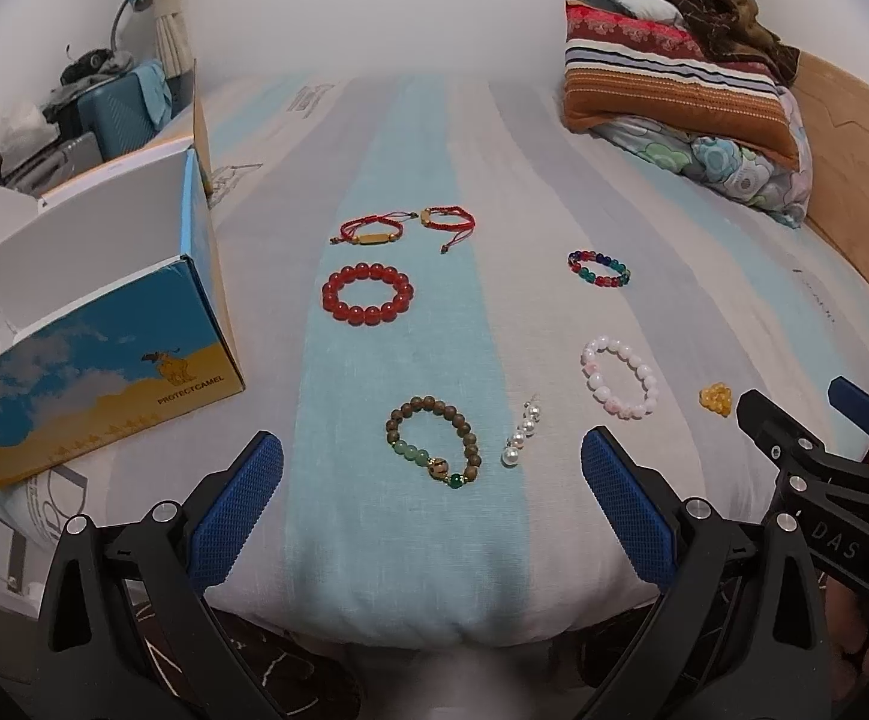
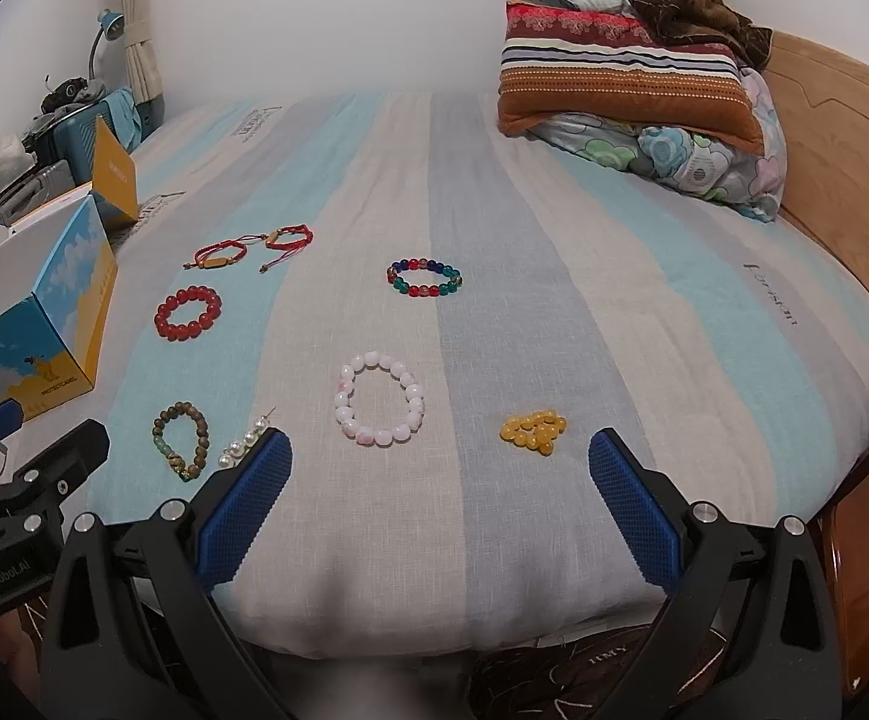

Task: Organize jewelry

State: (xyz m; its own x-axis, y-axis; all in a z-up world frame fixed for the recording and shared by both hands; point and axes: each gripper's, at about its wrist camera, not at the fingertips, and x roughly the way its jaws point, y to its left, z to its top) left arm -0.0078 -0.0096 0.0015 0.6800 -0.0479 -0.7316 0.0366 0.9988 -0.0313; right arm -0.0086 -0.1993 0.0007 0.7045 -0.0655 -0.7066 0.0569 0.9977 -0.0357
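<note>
- A striped blue-and-grey bed point(image 2: 494, 192) fills the frame, pillows point(image 2: 626, 90) stacked upper right, an open printed box point(image 1: 104, 324) at left.
- Glossy bead bracelets lie scattered mid-frame: red point(image 1: 367, 293), pink point(image 2: 379, 399), wooden point(image 1: 434, 441).
- Left gripper point(image 1: 431, 480) and right gripper point(image 2: 440, 489) hover low, blue textured fingers point(image 2: 242, 504) spread wide, holding nothing.

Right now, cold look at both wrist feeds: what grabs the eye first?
Bracelets spread over the striped bedspread: a red bead bracelet mid-left, a multicoloured one further back, a pink-white one nearer the right gripper. An open blue-and-yellow box sits at the left edge of the bed. Both grippers, left gripper included, hang open and empty at the near edge.
</note>
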